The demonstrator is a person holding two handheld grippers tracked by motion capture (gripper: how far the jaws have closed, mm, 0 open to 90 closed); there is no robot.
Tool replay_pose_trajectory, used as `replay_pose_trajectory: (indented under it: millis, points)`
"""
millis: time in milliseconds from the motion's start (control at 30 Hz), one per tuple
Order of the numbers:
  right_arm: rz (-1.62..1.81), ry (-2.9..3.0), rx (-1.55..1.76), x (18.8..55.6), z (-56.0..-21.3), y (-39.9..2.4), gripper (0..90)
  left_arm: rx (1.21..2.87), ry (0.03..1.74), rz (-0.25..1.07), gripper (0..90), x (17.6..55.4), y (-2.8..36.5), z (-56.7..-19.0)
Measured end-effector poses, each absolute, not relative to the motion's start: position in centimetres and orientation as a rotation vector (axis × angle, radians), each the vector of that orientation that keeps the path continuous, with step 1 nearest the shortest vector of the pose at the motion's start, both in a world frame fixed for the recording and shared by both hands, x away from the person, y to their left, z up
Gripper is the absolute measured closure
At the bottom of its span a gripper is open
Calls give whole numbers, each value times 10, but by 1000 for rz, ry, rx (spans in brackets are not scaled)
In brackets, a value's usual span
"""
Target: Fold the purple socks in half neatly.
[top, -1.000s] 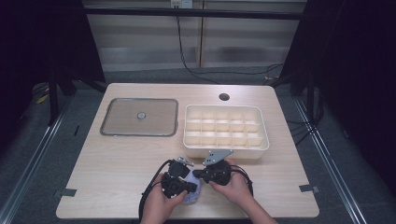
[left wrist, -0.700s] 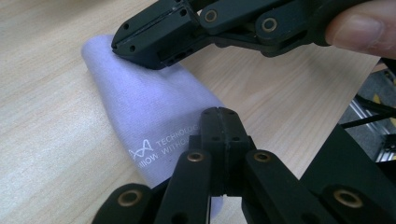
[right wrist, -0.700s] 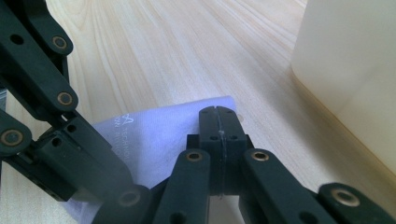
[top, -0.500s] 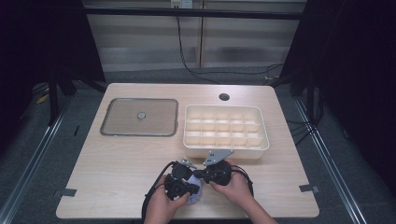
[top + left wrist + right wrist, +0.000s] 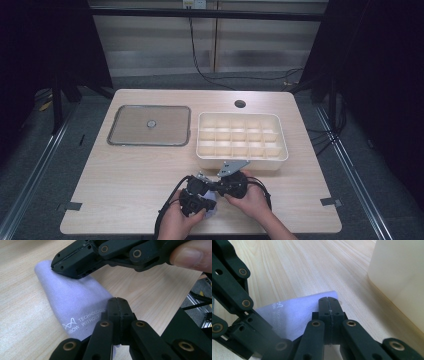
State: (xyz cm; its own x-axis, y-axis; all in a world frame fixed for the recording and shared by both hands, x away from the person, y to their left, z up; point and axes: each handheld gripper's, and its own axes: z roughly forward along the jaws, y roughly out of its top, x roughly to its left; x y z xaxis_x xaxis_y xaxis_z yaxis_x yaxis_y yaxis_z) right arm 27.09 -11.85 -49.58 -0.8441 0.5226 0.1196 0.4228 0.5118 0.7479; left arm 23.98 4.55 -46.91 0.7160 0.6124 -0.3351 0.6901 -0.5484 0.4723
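The wooden table [image 5: 125, 170] is carrying a glass-topped tray [image 5: 150, 125] at the far left and a cream compartment box [image 5: 241, 139] at the far right, both sitting where they sat a second ago. Near the front edge, the two hands are working close together over a small lilac cloth [image 5: 72, 300] with white printed lettering, lying on the tabletop just in front of the box.

The left gripper [image 5: 117, 302] is resting with its jaws shut on the cloth's near end; the right gripper [image 5: 328, 302] is likewise clamped shut on the other end, its tip showing in the left gripper view pressing the fabric's far corner. Since the earlier frames the left hand has barely shifted and the right has kept still, so the fold appears to be pausing mid-step, both ends pinned and ready for turning over.
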Motion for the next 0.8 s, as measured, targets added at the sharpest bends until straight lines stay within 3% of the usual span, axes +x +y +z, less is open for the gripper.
replay_pose_trajectory:
  millis: [800]
  points:
    - [1245, 2627, 833, 271, -496, -119, 900, 2372, 988, -172, 900, 239, 51, -465]
